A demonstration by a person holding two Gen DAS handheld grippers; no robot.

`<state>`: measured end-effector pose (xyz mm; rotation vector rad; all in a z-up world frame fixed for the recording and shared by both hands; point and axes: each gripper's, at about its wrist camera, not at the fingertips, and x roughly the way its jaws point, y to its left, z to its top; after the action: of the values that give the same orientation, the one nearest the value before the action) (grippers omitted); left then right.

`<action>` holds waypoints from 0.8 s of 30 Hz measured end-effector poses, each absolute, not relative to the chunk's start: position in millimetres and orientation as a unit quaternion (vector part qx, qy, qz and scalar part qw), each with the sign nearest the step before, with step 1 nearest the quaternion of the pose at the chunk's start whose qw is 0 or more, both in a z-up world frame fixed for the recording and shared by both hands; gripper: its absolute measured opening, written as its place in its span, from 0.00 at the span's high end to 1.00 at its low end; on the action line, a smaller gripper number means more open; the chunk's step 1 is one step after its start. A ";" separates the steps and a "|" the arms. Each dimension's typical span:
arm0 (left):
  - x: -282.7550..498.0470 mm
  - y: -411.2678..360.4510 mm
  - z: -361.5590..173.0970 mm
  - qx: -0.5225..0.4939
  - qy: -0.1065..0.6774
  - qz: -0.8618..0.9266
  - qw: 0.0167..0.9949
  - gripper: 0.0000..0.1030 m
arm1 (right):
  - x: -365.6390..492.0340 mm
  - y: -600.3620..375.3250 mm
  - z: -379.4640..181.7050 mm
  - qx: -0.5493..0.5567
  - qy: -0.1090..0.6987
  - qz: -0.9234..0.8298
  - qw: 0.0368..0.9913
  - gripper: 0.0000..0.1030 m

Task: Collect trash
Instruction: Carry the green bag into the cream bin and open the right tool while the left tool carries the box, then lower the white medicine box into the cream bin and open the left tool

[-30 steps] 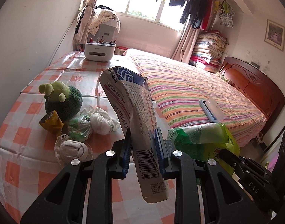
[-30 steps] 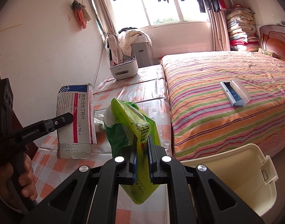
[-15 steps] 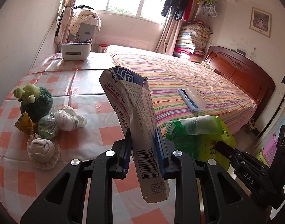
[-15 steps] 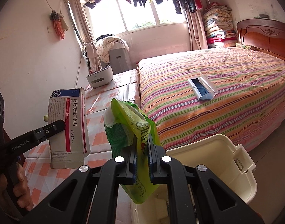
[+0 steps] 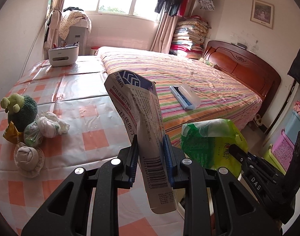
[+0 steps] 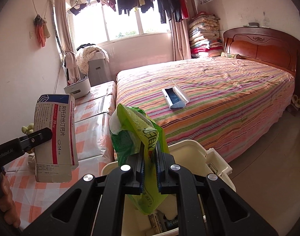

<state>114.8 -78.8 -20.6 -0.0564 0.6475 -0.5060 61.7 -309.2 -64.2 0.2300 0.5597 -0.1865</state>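
Creased paper medicine box (image 5: pixel 142 129), glossy green plastic bag (image 6: pixel 148 137), shiny checked plastic tablecloth (image 5: pixel 81 106), polished wooden headboard (image 6: pixel 263 47)

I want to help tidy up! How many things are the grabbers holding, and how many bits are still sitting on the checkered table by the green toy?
Held boxes: 1, medicine box
Held bags: 1, green bag
Plastic bag bundles on table: 2
Yellow wrapper: 1
Rolled cloth ball: 1
Total: 6

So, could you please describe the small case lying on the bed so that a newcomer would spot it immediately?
Start from the big bed with the striped cover and wooden headboard. Near the middle of the cover, towards the table side, lies a white case, open, with a dark blue inside. It is the only loose thing on the cover.
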 end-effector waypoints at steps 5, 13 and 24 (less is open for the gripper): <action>110.7 -90.7 -20.6 -0.021 0.314 -0.258 0.914 0.77 | 54.9 -313.1 -66.6 0.113 0.272 -0.109 0.950 0.89; 106.7 -105.8 -19.9 -0.013 0.313 -0.272 0.910 0.77 | 53.3 -327.2 -71.0 0.136 0.277 -0.130 0.942 0.79; 104.2 -120.8 -24.4 -0.002 0.318 -0.285 0.904 0.77 | 26.8 -341.6 -51.1 0.176 0.190 -0.157 0.953 0.31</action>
<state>104.2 -120.8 -24.4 -0.0043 0.6562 -0.5895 26.8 -341.6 -51.1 0.3577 0.3869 -0.3181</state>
